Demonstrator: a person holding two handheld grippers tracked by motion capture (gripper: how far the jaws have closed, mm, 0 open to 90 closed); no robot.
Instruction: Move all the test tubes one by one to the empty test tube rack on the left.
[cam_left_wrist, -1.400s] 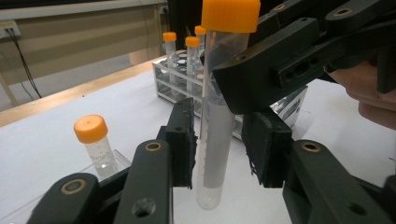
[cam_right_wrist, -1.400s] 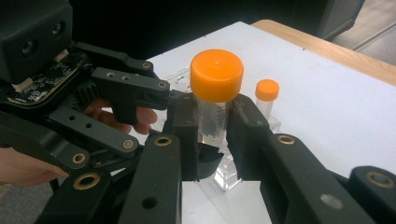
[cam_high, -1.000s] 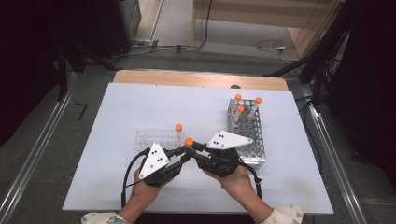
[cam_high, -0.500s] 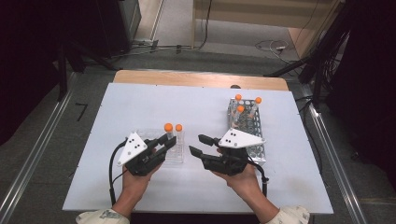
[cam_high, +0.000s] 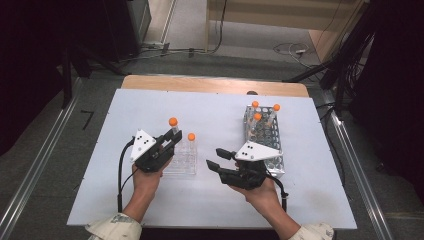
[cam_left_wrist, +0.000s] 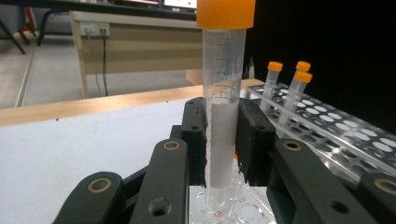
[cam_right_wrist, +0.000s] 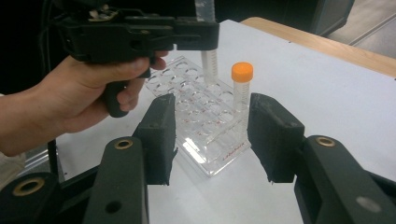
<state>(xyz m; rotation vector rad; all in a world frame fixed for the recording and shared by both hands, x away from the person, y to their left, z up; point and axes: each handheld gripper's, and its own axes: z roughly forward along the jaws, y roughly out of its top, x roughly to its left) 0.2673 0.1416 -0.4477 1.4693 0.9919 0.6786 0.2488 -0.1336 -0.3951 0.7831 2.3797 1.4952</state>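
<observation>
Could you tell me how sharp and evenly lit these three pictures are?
High view: soft and low in detail, table bright, surroundings very dark. Left gripper view: held tube fairly sharp, metal rack glaring at right, background black. Right gripper view: clear rack shows glare spots, near claw slightly soft.

In my left hand-held gripper (cam_left_wrist: 220, 140) view, the tube (cam_left_wrist: 222, 93) has its orange cap cut by the top edge, and the pads hide its middle. From my right one, its top is hidden behind that gripper's body.
</observation>
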